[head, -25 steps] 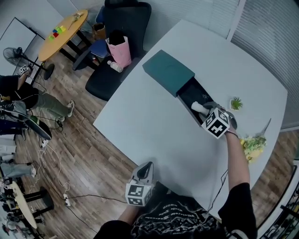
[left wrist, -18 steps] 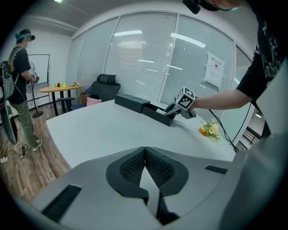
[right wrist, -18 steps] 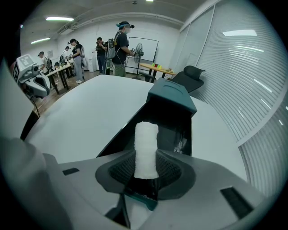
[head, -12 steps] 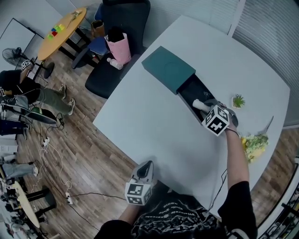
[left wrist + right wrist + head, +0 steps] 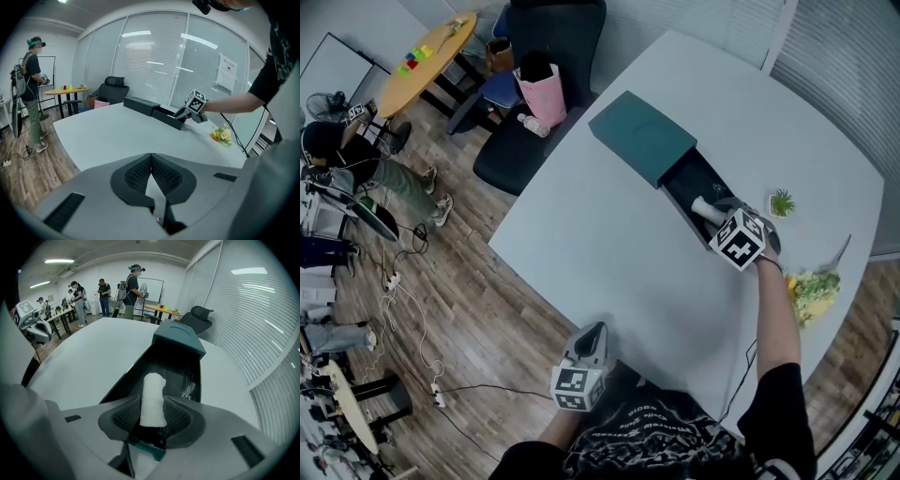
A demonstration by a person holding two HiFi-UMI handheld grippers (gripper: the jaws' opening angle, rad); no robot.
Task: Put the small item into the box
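1. The left gripper (image 5: 594,330) is held low at the near edge of the white table (image 5: 609,253). Its jaws are closed together on nothing, well apart from the box.
2. The box (image 5: 642,141) is a dark teal sleeve, and its black drawer (image 5: 686,180) is pulled out toward the right gripper.
3. The small item (image 5: 153,394), white and roll-shaped, is seen over the drawer's near end. Its long axis is laid along the drawer, with the far end pointed at the sleeve.
4. The right gripper (image 5: 153,414) has its jaws set either side of the small item. They have just been opening, and the pads seem not to be pressed on it, though the gap is hard to judge.
5. A sheet (image 5: 227,72) is fixed to the blinds; its print is too small to be read.
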